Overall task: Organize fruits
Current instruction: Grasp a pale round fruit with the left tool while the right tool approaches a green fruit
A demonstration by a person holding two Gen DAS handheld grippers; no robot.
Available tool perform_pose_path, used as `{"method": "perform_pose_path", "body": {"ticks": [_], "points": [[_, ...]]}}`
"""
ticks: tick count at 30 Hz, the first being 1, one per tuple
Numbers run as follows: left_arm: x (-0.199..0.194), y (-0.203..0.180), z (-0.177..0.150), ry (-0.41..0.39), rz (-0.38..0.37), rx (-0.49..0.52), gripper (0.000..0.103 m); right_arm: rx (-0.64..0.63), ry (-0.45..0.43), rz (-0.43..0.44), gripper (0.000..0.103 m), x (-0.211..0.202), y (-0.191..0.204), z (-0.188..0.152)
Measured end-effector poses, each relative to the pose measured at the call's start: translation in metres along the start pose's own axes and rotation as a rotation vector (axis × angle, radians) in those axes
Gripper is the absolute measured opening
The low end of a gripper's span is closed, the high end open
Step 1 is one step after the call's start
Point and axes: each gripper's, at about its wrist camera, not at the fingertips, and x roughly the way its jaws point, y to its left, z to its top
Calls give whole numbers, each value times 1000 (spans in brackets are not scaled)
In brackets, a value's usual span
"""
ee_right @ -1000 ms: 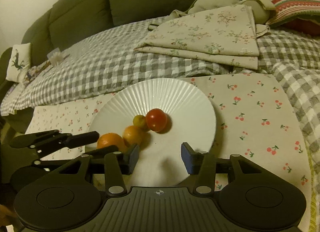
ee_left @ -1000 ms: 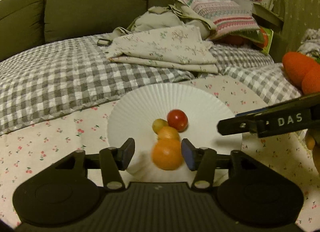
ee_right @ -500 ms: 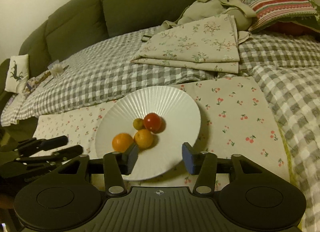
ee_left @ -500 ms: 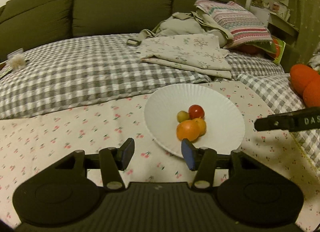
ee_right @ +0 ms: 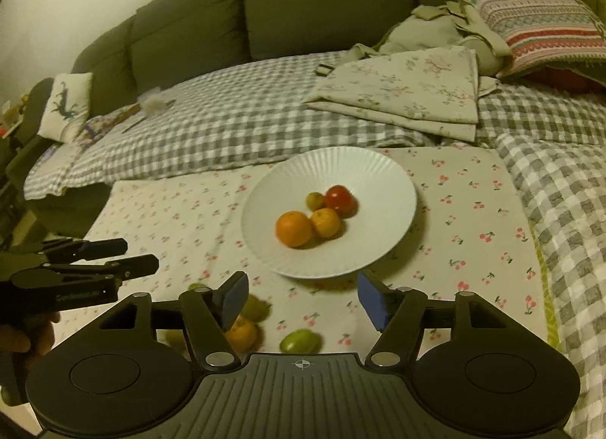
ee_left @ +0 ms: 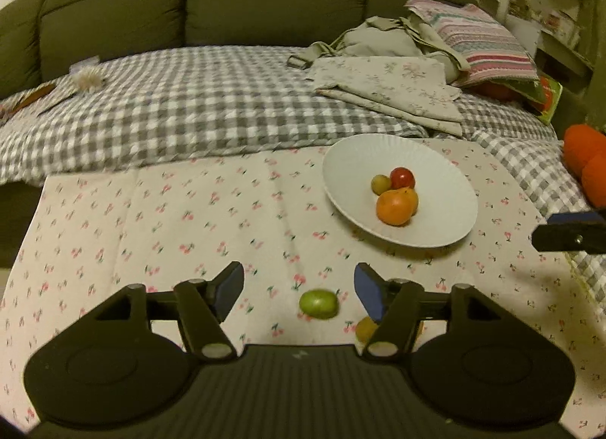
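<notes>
A white ribbed plate [ee_right: 382, 189], round and shallow, sits on a cherry-print cloth [ee_right: 473, 219] toward the cloth's far right part, near its back edge. On the plate, touching in a cluster: a big smooth orange [ee_right: 294, 228], a smaller orange fruit [ee_right: 325, 222], a glossy red tomato [ee_right: 339, 199] and a small yellow-green fruit [ee_right: 314, 200].

Left gripper [ee_left: 299, 287], black plastic w/ blue pads, hangs over the cloth's front edge, jaws spread wide, nothing between the pads. An oval green fruit [ee_left: 318, 304] lies on the cloth below the gap. A yellowish fruit [ee_left: 365, 328] is partly hidden behind its right finger.

Right gripper [ee_right: 303, 297] also gapes wide and empty, just in front of the plate. Loose fruit near the cloth's front edge in the right wrist view: the green one at centre, an orange one [ee_right: 242, 333] and another green [ee_right: 254, 308] by the left finger.

Beyond the cloth: grey-white checked blanket [ee_left: 189, 117], folded floral fabric [ee_left: 397, 91], striped knit pillow [ee_left: 481, 45], olive sofa back [ee_left: 265, 3].
</notes>
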Motion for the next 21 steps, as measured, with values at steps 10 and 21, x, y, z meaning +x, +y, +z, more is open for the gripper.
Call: {"method": "perform_pose_path", "body": {"ticks": [10, 21], "points": [[7, -5, -24, 52, 12, 51, 78, -18, 42, 3, 80, -4, 8, -18], [28, -19, -49, 144, -20, 117, 78, -38, 111, 10, 81, 16, 2, -31]]}}
